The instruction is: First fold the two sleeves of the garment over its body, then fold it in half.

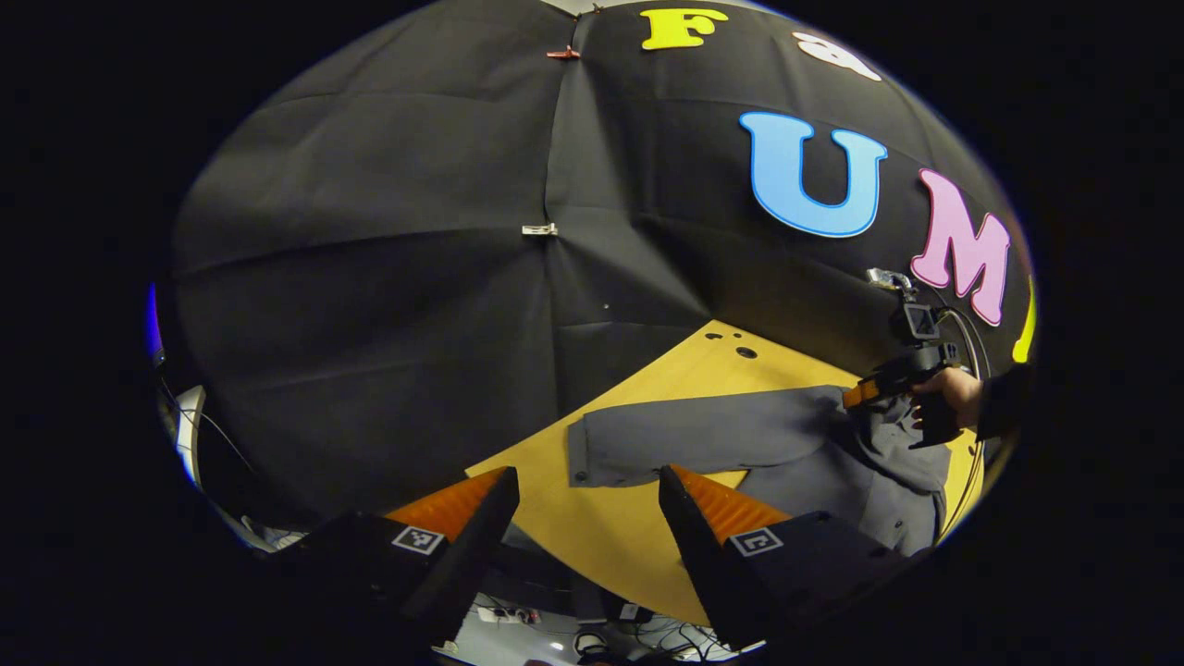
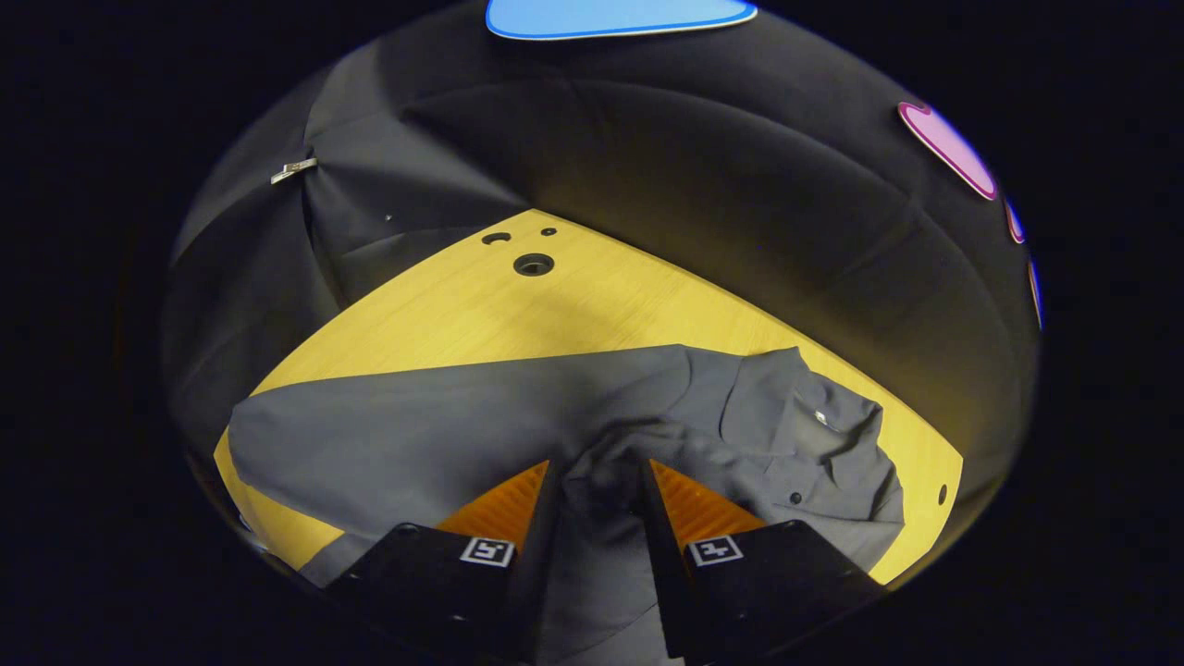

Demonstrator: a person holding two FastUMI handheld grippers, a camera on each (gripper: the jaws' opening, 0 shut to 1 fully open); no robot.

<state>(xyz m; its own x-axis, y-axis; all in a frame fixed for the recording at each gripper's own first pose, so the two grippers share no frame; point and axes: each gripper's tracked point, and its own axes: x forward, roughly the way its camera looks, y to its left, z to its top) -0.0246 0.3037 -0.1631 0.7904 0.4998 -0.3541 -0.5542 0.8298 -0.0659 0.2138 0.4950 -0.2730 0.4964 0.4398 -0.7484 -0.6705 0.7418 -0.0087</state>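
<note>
A dark grey long-sleeved shirt (image 2: 388, 435) lies on the yellow wooden table (image 2: 601, 305), collar (image 2: 819, 412) to the right in the right gripper view. My right gripper (image 2: 597, 476) is shut on a bunched ridge of the shirt's fabric near the shoulder, which rises between its fingers. In the left gripper view one sleeve (image 1: 703, 439) stretches left across the table (image 1: 592, 527), its cuff (image 1: 579, 455) lying flat. My left gripper (image 1: 587, 490) hangs open above the table's near edge, just short of that cuff and holding nothing. Farther right, a hand (image 1: 953, 393) holds the right gripper (image 1: 860, 395) on the shirt.
Round holes (image 2: 534, 265) mark the table's far corner, close to the black cloth wall. Metal clips (image 1: 539, 229) pin the wall's seam. Past the table's near edge, cables (image 1: 592, 638) lie on the floor. Bare tabletop lies between shirt and wall.
</note>
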